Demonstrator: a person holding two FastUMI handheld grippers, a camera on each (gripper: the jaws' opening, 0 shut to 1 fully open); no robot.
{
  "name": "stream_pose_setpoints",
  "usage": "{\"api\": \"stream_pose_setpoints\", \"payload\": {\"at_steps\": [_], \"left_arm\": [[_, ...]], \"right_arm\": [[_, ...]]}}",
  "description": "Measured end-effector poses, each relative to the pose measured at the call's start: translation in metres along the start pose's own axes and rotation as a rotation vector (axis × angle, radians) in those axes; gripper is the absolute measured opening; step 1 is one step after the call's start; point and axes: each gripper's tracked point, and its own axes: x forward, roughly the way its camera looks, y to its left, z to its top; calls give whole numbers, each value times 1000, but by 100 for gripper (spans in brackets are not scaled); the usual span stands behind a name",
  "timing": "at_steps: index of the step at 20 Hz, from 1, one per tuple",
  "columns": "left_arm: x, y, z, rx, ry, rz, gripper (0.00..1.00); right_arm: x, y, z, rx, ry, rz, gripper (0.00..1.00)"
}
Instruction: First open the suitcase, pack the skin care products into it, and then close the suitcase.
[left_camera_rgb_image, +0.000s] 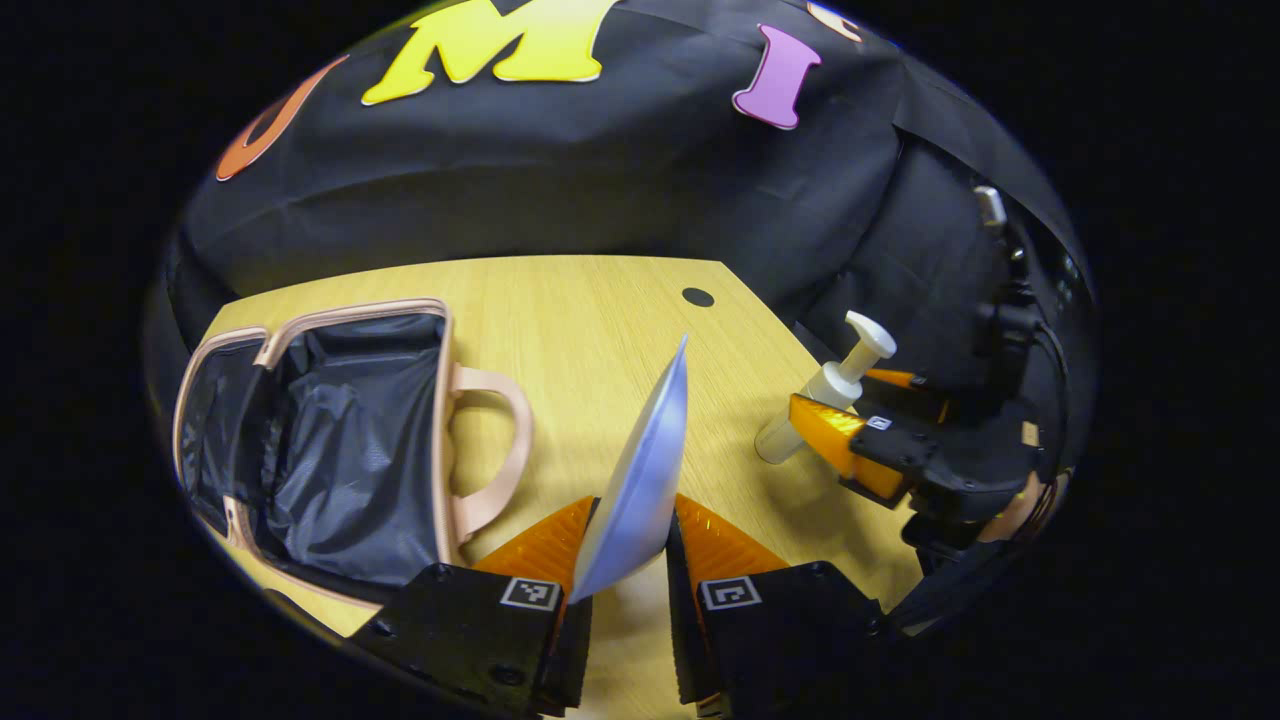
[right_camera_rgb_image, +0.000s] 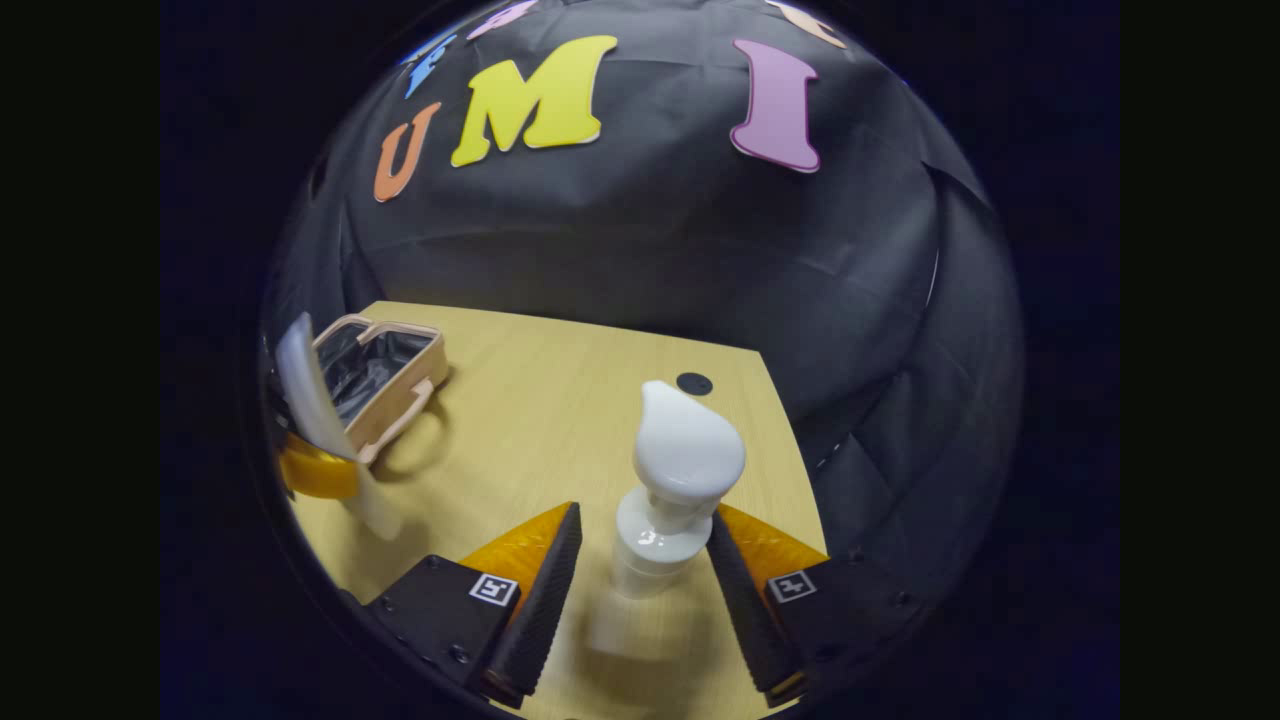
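— Left side, what have you got?
— Your left gripper (left_camera_rgb_image: 628, 560) is raised over the tabletop (left_camera_rgb_image: 590, 320), jaws clamped on a flat pale tube (left_camera_rgb_image: 645, 470) standing up between them. The suitcase (left_camera_rgb_image: 340, 440) lies open to its left, dark lining showing, handle (left_camera_rgb_image: 495, 450) toward you.

— And your right?
— Your right gripper (right_camera_rgb_image: 640, 580) is level, aimed at the booth wall. A white pump bottle (right_camera_rgb_image: 665, 500) sits upright between the jaws; whether both press on it, I cannot tell. The suitcase (right_camera_rgb_image: 385, 375) is well apart, far left.
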Motion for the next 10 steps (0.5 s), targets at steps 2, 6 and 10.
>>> {"api": "stream_pose_setpoints", "payload": {"at_steps": [2,6,10], "left_arm": [[-24,11,1,-21,5,5,37],[-71,52,9,-52,-23,43,37],[-98,113,16,-54,-41,133,37]], "right_arm": [[6,-3,-8,32,19,-24,63],[-2,-1,-11,79,36,-56,48],[-35,16,-13,102,46,-72,49]]}}
